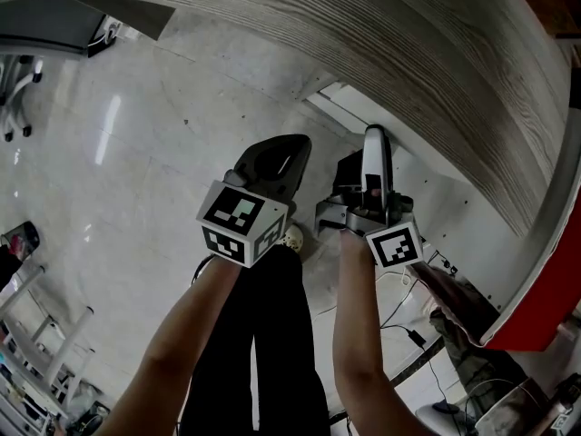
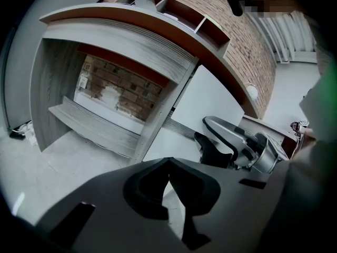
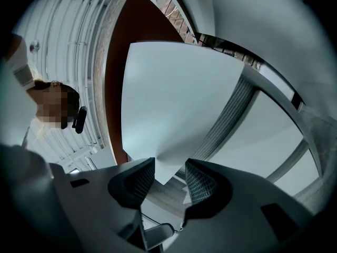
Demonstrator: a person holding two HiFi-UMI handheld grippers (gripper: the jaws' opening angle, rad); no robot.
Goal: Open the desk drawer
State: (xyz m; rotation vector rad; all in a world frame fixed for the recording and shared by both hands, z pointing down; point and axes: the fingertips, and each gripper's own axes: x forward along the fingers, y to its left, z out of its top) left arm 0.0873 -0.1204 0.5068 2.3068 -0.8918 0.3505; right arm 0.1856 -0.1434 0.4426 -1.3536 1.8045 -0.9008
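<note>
Left gripper (image 2: pixel 168 165): jaws together, tips touching, nothing held between them. It is held in the air over the pale floor (image 1: pixel 136 153), left of the right gripper and apart from the desk drawer.

Right gripper (image 3: pixel 169 168): jaws apart. The ribbed pads (image 3: pixel 201 183) are seen on either side of the lower corner of the white drawer front (image 3: pixel 179 99). The corner is placed between the jaws, but a gap is seen at the right pad, so no clamp is made. Contact at the left pad cannot be told.

The drawer front is located under the curved wood-grain surface (image 1: pixel 408 71), at the far right of the scene. A grey ribbed strip (image 3: pixel 226 120) is seen running beside its edge. Whether the drawer is pulled out at all cannot be told.

In the head view both grippers are seen side by side, carried on bare forearms (image 1: pixel 359 334). The right one is placed beneath the edge of the surface.

An open shelf (image 2: pixel 95 125) is seen under the surface further left, with a brick wall (image 2: pixel 124 91) behind it. Black cables (image 1: pixel 408 321) are laid on the floor near the right forearm. A person (image 3: pixel 21 73) is partly seen at the left edge of the right gripper view.
</note>
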